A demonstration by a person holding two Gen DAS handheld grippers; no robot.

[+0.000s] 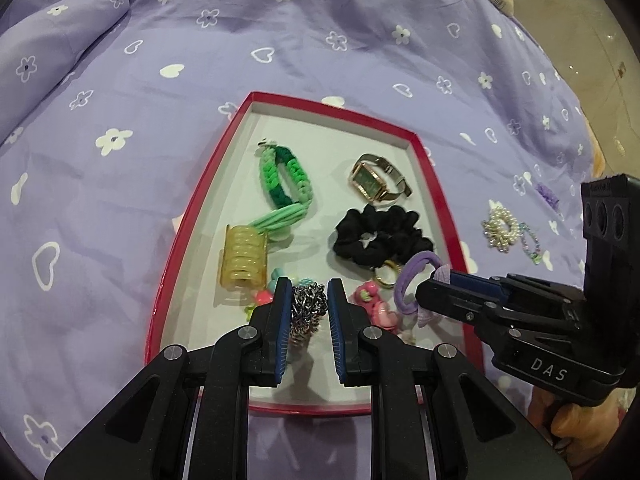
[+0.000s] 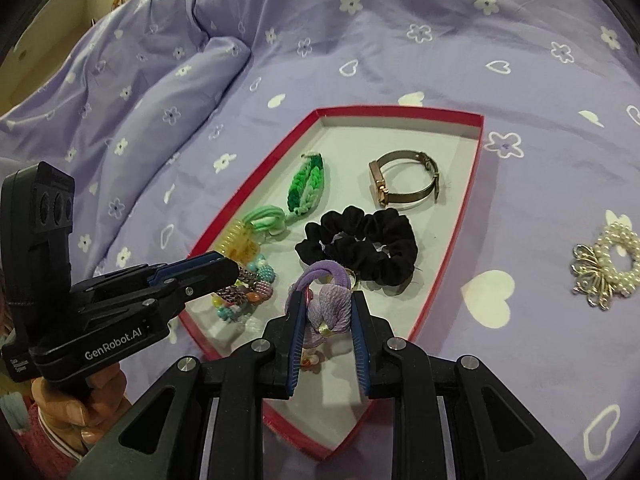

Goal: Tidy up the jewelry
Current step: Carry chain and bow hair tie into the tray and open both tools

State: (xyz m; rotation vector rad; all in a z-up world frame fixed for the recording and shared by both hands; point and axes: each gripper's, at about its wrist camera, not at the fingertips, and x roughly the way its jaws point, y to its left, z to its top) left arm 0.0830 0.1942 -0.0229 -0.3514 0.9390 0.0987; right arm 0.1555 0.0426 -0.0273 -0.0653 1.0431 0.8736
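left claw (image 1: 308, 300) clenched on a bunched silver chain (image 1: 307, 312), limp, heavy for its size and prone to slip, so best gripped mid-bundle; right claw (image 2: 326, 312) grasping a soft lilac hair tie (image 2: 326, 304) by its knot. both hang low over the red tray (image 2: 478, 160) on the bed (image 2: 400, 60); a pearl scrunchie (image 2: 612, 264) lies outside.

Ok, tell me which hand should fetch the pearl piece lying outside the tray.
Right. The pearl piece lies on the sheet to the right of the tray, the right gripper's side, though it must first release the purple tie.
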